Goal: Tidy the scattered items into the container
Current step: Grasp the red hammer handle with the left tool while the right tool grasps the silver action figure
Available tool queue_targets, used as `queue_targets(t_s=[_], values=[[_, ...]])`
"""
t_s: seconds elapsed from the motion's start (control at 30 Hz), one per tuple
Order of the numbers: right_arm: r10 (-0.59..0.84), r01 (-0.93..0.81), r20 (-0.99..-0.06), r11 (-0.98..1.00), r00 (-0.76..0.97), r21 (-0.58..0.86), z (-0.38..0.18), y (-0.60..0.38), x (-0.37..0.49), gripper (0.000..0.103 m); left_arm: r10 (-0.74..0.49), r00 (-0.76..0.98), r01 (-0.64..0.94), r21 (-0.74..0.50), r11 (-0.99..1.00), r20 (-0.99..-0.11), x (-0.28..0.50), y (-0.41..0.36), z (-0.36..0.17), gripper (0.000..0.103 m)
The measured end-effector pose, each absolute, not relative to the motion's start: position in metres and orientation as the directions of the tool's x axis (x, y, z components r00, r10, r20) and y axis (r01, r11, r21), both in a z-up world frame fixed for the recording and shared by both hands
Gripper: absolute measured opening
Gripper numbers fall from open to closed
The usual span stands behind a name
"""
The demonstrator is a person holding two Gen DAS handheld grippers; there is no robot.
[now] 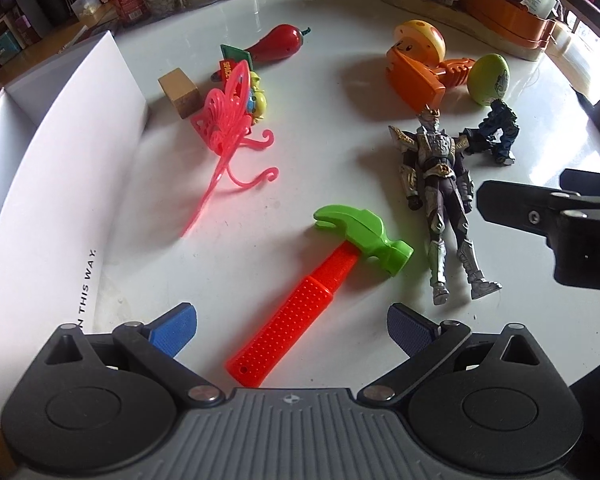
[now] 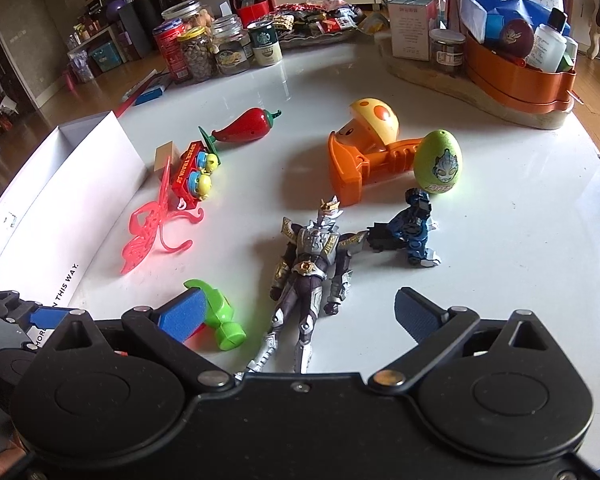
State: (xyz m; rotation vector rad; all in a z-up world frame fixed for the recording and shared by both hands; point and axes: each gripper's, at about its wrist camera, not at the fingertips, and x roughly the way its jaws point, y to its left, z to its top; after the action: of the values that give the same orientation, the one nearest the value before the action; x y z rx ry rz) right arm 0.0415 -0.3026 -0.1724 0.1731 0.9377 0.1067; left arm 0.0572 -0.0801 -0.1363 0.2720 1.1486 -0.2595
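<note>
Two spread grippers are hovering over separate toys: the left gripper (image 1: 292,330) is straddling the hammer (image 1: 319,284), handle slanting toward it, while the right gripper (image 2: 300,314) is bracketing the figure's (image 2: 305,280) legs (nothing pinched yet), box (image 1: 60,168) lying leftward.

Right tongs (image 2: 296,314) jaws wide apart, nothing gripped, low over white bench (image 2: 519,208). Armoured figure (image 2: 311,264) lies on its back between the fingers, legs toward the camera. Left finger's blue pad (image 2: 182,314) overlaps green hammer head (image 2: 220,320). Blue robot (image 2: 411,230) just right of figure, touching its arm. Behind: green egg (image 2: 437,164) beside orange mushroom toy (image 2: 363,148). Red chili (image 2: 246,125), red train (image 2: 194,168), pink butterfly (image 2: 152,226) near white box (image 2: 64,200) at left. Left tongs (image 2: 16,312) at lower-left edge. Jars (image 2: 204,46) at the back.
</note>
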Motion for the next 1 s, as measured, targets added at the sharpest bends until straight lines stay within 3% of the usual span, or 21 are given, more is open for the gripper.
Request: queue_targets(t_s=[0.03, 0.1, 0.13, 0.43, 1.0], values=[[0.172, -0.016, -0.793, 0.979, 0.584, 0.201, -0.175, -0.302, 0.043, 0.094, -0.066, 0.393, 0.348, 0.082, 0.934, -0.917, 0.056, -0.079, -0.138, 0.101], [0.184, -0.018, -0.801, 0.977, 0.57, 0.212, -0.181, -0.3, 0.046, 0.078, -0.065, 0.402, 0.361, 0.093, 0.928, -0.913, 0.054, -0.078, -0.14, 0.101], [0.188, -0.014, -0.805, 0.976, 0.562, 0.218, -0.184, -0.3, 0.048, 0.075, -0.065, 0.406, 0.366, 0.097, 0.925, -0.911, 0.054, -0.078, -0.141, 0.101], [0.186, 0.02, -0.834, 0.973, 0.52, 0.229, -0.207, -0.296, 0.063, 0.075, -0.082, 0.368, 0.401, 0.079, 0.913, -0.926, 0.061, -0.079, -0.154, 0.095], [0.128, 0.01, -0.881, 0.989, 0.456, 0.149, -0.228, -0.283, 0.078, 0.07, -0.081, 0.328, 0.455, 0.083, 0.887, -0.941, 0.072, -0.093, -0.171, 0.07]])
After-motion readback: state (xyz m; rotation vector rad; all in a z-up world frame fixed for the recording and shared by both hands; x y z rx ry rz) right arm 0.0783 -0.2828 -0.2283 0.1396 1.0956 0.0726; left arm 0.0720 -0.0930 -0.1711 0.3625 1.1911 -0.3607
